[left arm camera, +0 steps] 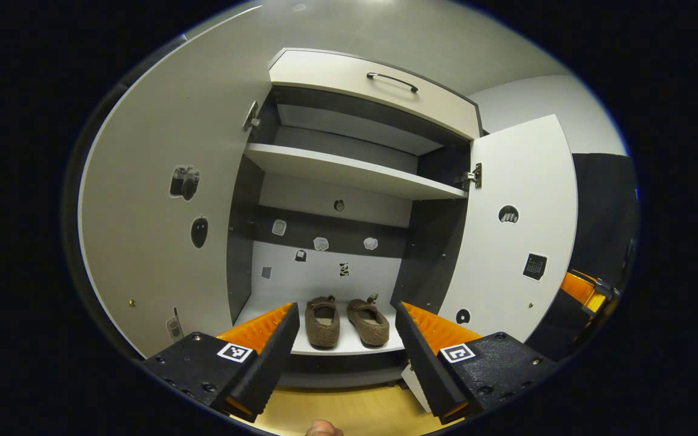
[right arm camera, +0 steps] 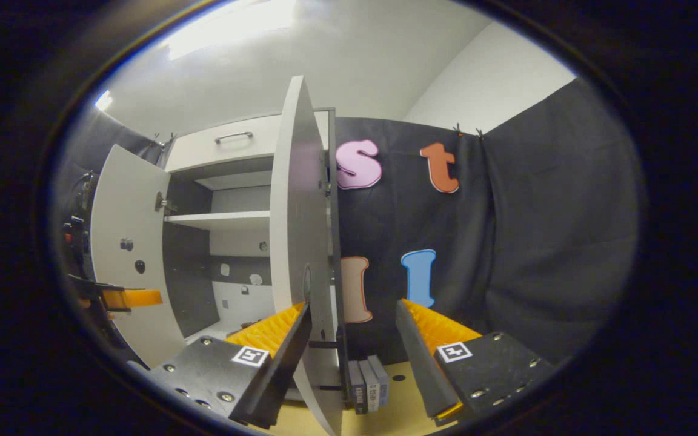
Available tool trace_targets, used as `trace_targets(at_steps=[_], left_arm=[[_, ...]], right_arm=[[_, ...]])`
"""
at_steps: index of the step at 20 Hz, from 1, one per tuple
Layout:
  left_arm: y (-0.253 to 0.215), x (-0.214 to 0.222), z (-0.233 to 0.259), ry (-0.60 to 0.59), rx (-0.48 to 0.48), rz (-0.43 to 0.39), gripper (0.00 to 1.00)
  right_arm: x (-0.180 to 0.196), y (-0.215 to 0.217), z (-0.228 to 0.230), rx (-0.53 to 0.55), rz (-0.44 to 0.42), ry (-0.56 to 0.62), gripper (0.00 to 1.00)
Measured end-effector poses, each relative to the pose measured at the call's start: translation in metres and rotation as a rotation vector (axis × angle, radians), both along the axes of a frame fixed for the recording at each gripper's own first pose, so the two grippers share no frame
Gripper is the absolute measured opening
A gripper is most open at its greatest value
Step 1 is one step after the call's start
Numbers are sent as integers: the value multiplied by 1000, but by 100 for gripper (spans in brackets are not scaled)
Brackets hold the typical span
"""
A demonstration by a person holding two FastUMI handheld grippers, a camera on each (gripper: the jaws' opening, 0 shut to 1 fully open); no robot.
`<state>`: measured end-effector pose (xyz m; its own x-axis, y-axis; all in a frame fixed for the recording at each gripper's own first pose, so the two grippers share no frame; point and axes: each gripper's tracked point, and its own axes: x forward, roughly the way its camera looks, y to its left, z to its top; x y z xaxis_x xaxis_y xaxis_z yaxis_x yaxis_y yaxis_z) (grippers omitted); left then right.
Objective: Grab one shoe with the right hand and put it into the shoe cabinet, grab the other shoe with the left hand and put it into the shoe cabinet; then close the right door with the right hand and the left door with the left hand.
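Both shoes sit side by side on the bottom shelf (left arm camera: 349, 346) of the cabinet (left arm camera: 355, 181), near its front edge. Left shoe (left arm camera: 322, 321) and right shoe (left arm camera: 369, 321) are close together but not touching. Long axes run front to back; each opening sits at the far end, so the closed ends appear to face out toward the left gripper view. Right shoe angled slightly, its far end leaning inward.

Left gripper (left arm camera: 347, 339): jaws wide apart, holding nothing, centred in front of the cabinet opening with the shoes seen between its fingers. Bare shelf to either side of the pair and behind them up to the back panel. Upper shelf (left arm camera: 355, 172) bare.

Left door (left arm camera: 161, 212) swung fully open, its inner face toward the camera. Right door (left arm camera: 515, 236) also open, hinge (left arm camera: 472, 177) visible at its top corner. Drawer (left arm camera: 373, 85) above shut.

Right gripper (right arm camera: 353, 336): jaws apart, empty. The right door's free edge (right arm camera: 300, 242) stands upright just beside its left finger; I cannot tell whether they touch. Small dark boxes (right arm camera: 368, 381) stand on the floor at the door's foot. The left gripper appears at the far left edge of the right gripper view, by the left door
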<state>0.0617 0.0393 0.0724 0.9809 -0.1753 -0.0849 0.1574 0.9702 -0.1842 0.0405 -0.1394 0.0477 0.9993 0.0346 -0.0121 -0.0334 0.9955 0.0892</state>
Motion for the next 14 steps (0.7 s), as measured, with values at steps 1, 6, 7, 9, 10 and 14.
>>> trace_targets(at_steps=[1, 6, 7, 9, 10, 14], left_arm=[[1, -3, -1, 1, 0, 3, 96], [11, -14, -1, 8, 19, 43, 96], [13, -16, -3, 11, 22, 50, 96], [16, -20, -3, 11, 22, 61, 96], [18, -20, -3, 11, 23, 67, 96], [31, -22, -4, 15, 45, 103, 97]], right_arm=[[1, 7, 0, 7, 20, 3, 81], [7, 34, -2, 18, 110, 15, 82], [9, 40, -2, 23, 131, 20, 81], [11, 53, -3, 37, 171, 27, 82], [13, 59, -4, 44, 188, 31, 86], [23, 73, -5, 47, 212, 32, 86]])
